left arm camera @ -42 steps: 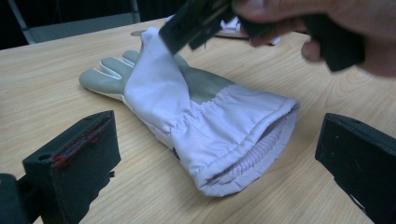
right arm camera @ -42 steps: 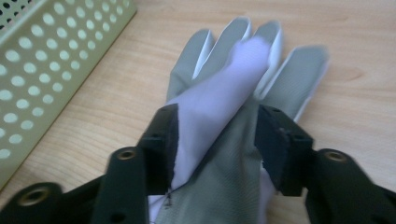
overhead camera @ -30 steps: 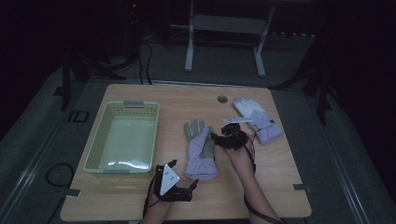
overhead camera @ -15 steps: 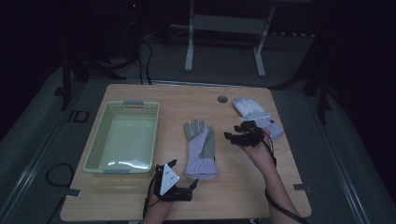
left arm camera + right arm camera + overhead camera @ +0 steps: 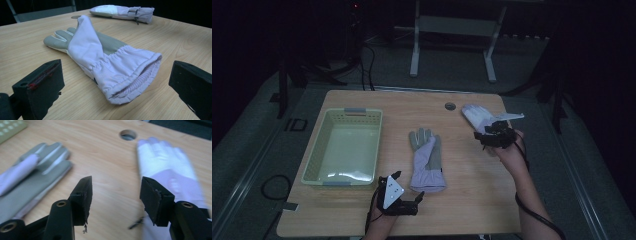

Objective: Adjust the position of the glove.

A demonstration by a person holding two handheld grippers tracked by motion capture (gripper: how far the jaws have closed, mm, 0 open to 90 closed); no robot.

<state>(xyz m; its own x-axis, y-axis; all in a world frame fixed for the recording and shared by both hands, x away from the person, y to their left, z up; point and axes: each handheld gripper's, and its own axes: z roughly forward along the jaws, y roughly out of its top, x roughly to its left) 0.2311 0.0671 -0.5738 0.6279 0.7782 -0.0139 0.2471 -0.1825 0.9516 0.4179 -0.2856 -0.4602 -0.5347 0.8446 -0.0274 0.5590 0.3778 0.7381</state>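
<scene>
As before, left gripper (image 5: 399, 199) unmoved, right gripper (image 5: 497, 136) now over far glove (image 5: 477, 116)

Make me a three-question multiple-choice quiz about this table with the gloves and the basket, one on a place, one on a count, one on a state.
1. Where does the green basket stand on the table in the high view?
A. left side
B. right side
C. on the near glove

2. How many gloves lie on the table?
A. one
B. two
C. four

3. How is the right gripper?
A. shut on a glove
B. open, holding nothing
C. shut on the basket

Answers:
1. A, it sits left of the near glove.
2. B, the near glove and the far glove by the right gripper.
3. B, bare wood shows between its fingers.
</scene>
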